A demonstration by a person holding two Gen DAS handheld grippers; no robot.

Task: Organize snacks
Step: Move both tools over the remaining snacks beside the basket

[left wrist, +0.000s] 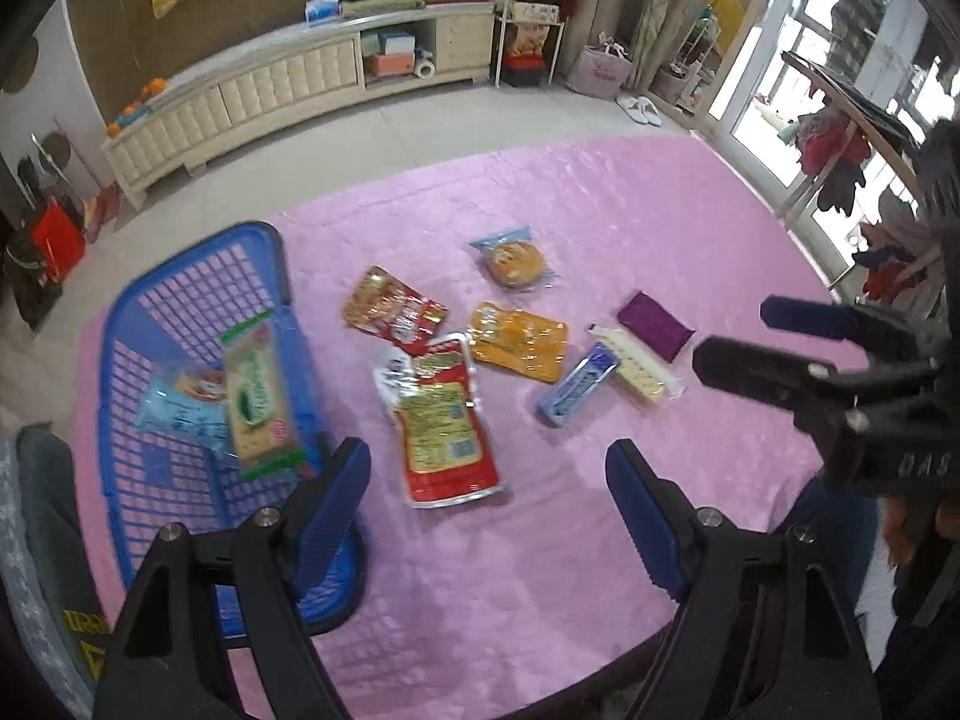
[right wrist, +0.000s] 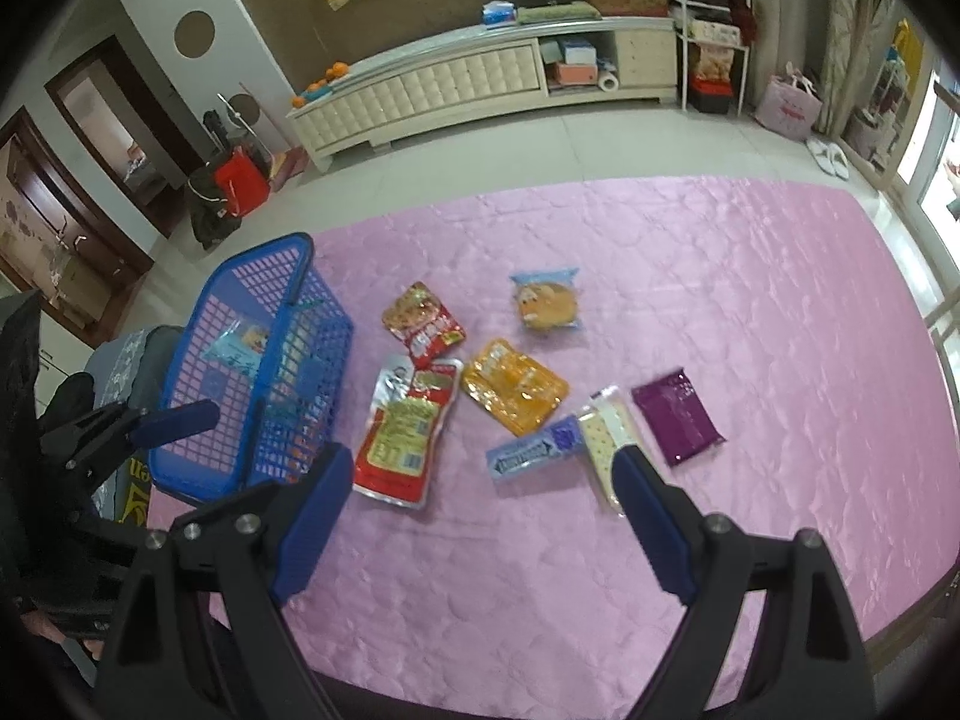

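A blue plastic basket (left wrist: 180, 294) (right wrist: 240, 324) stands at the left of the pink-covered table and holds a green cracker pack (left wrist: 255, 396) and a light blue packet (left wrist: 174, 414). Loose on the cloth lie a large red pouch (left wrist: 447, 432) (right wrist: 399, 438), a small red packet (left wrist: 393, 309) (right wrist: 423, 324), an orange packet (left wrist: 517, 339) (right wrist: 513, 390), a wrapped round cake (left wrist: 513, 264) (right wrist: 547, 303), a blue gum pack (left wrist: 576, 387) (right wrist: 534, 450), a white wafer pack (left wrist: 636, 369) (right wrist: 606, 438) and a purple packet (left wrist: 654, 324) (right wrist: 678, 414). My left gripper (left wrist: 486, 498) hangs open above the near cloth. My right gripper (right wrist: 483, 510) is open, empty.
The pink cloth (right wrist: 720, 276) covers the table up to its near edge. Beyond it are a tiled floor, a long cream cabinet (right wrist: 468, 84), a metal shelf rack (right wrist: 708, 30) and a pair of white slippers (right wrist: 831, 156). A chair back (left wrist: 42, 510) stands left of the basket.
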